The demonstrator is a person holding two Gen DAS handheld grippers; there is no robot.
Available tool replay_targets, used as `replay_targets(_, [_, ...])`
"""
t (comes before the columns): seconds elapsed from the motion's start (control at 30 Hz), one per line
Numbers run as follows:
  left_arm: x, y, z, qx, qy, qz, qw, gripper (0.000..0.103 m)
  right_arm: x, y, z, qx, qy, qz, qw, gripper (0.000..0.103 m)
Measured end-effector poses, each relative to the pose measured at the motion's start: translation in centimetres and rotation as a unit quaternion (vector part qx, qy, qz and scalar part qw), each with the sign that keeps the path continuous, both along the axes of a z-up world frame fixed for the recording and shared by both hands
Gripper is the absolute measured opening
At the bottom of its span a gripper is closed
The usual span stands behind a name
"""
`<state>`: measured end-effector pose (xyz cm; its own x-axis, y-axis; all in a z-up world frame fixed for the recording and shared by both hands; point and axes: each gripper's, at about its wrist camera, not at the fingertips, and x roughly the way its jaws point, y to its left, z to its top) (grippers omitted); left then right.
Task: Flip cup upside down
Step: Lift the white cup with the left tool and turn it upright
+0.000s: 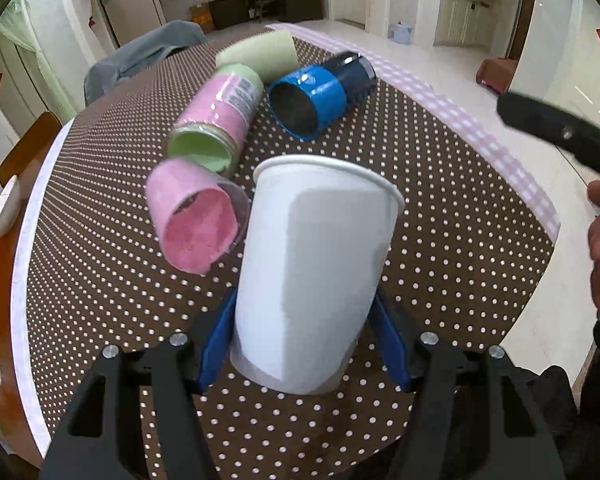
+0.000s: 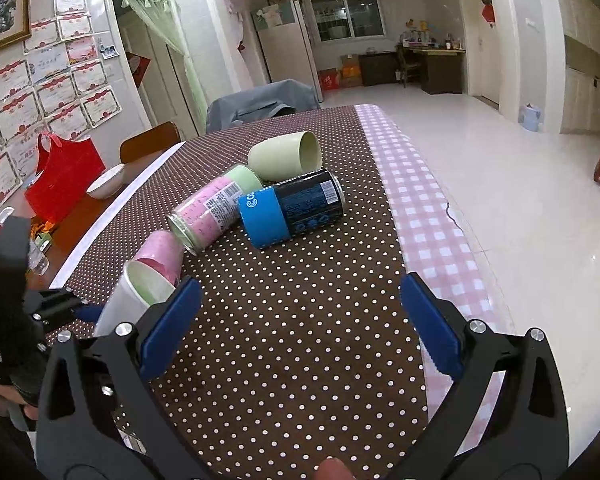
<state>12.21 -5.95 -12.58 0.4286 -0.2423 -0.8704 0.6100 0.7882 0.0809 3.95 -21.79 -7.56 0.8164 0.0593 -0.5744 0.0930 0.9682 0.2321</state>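
Holding the white paper cup [image 1: 312, 280] near its base, my left gripper [image 1: 306, 340] has its blue fingers [image 1: 216, 344] clenched on both sides of the wall. The cup sits tilted, mouth pointing away and slightly up, above the near part of the polka-dot counter [image 1: 460, 280]; I cannot tell whether its base touches the cloth. I judge the grasp done and the turn-over barely begun: the rim has yet to face down and the cup has yet to be set on its mouth. My right gripper [image 2: 300, 328] hangs released and empty, well right of the cup. Farther off lie a pink cup [image 1: 196, 220], a pink-and-green jar [image 1: 216, 124], a blue can [image 1: 312, 96] and a pale green cup [image 1: 260, 56].
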Motion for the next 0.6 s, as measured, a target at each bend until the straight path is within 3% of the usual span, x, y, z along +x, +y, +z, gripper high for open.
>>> replay_targets(0.17, [0.5,-0.4,-1.3,0.024,0.004,-0.002,0.9997,0.064,0.0,-0.1,-0.1,-0.003,0.002,0.000,1.000,0.097])
replay_targets(0.27, [0.3,-0.7,-1.5,0.046,-0.012,-0.003,0.9989,0.080,-0.1,-0.2,0.0,-0.004,0.002,0.000,1.000,0.097])
replay_targets(0.6, [-2.0,0.9,0.6,0.008,-0.047,0.021,0.9987,0.084,0.0,0.6,0.3,-0.011,-0.004,0.009,1.000,0.097])
